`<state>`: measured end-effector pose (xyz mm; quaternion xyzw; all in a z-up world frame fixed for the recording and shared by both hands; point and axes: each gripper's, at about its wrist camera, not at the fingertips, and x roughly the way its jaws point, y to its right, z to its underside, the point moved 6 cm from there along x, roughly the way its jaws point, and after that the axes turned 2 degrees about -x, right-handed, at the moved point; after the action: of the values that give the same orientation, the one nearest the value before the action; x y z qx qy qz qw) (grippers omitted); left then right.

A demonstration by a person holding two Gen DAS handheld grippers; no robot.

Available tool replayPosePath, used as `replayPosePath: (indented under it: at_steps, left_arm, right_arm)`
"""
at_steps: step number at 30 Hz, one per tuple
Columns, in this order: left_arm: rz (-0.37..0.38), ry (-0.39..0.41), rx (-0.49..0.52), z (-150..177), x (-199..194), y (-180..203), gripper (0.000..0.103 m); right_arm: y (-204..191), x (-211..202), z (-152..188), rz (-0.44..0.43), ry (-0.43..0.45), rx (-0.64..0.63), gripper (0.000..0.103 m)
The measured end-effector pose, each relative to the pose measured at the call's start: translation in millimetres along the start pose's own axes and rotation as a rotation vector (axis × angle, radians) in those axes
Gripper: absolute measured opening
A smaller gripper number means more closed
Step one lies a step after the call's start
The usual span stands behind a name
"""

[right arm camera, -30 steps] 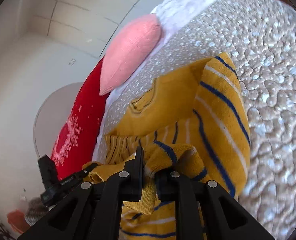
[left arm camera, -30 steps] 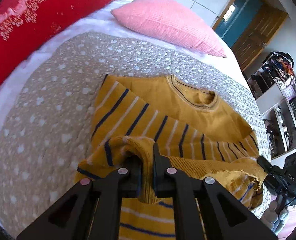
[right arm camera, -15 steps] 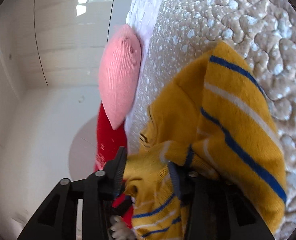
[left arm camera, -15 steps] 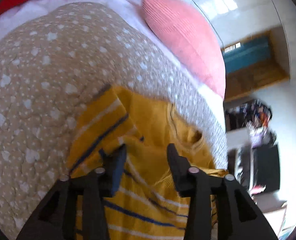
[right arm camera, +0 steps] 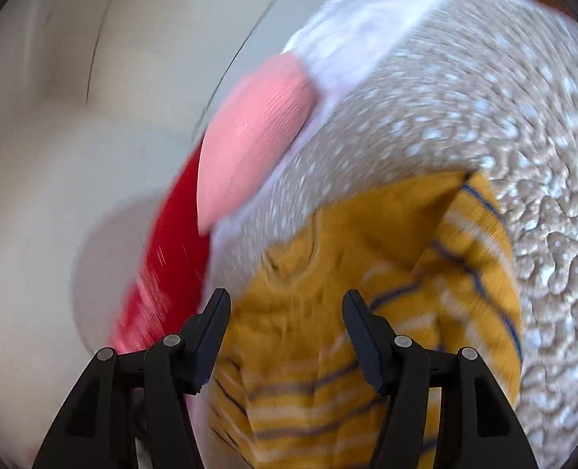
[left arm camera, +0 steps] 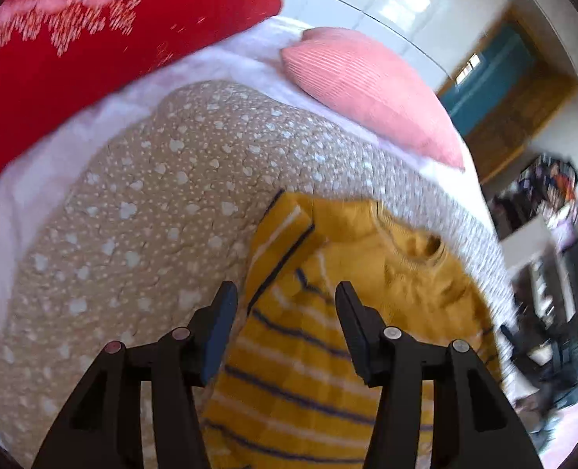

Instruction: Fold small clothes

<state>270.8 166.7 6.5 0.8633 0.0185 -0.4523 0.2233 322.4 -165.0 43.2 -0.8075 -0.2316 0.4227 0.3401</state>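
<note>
A small yellow sweater (left arm camera: 351,297) with navy and white stripes lies folded on a beige spotted quilt (left arm camera: 140,234). Its neckline points to the far right in the left wrist view. My left gripper (left arm camera: 285,293) is open and empty above the sweater's striped part. The sweater also shows in the right wrist view (right arm camera: 367,312), blurred by motion. My right gripper (right arm camera: 285,301) is open and empty just above it.
A pink pillow (left arm camera: 371,90) and a red pillow (left arm camera: 74,47) lie at the head of the bed on a white sheet. The same pillows show in the right wrist view, pink (right arm camera: 257,129) and red (right arm camera: 171,250). Shelves and a wooden door stand to the right (left arm camera: 539,203).
Both grippers were shut on the sweater's folded edge one second ago. They have opened, let the cloth drop onto the sweater and pulled back a little.
</note>
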Motion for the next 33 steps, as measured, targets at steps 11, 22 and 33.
replayPosePath:
  at_steps: [11, 22, 33]
  left_arm:
    - [-0.266, -0.050, -0.037, 26, 20, -74, 0.050]
    - [-0.135, -0.016, -0.087, 50, -33, -98, 0.051]
    - [-0.212, -0.080, -0.024, 84, -13, -95, 0.000]
  right_arm:
    - [-31, 112, 50, 0.315, -0.215, -0.312, 0.041]
    - [-59, 100, 46, 0.384, -0.131, -0.370, 0.056]
    - [-121, 74, 79, 0.311, -0.148, -0.465, 0.056]
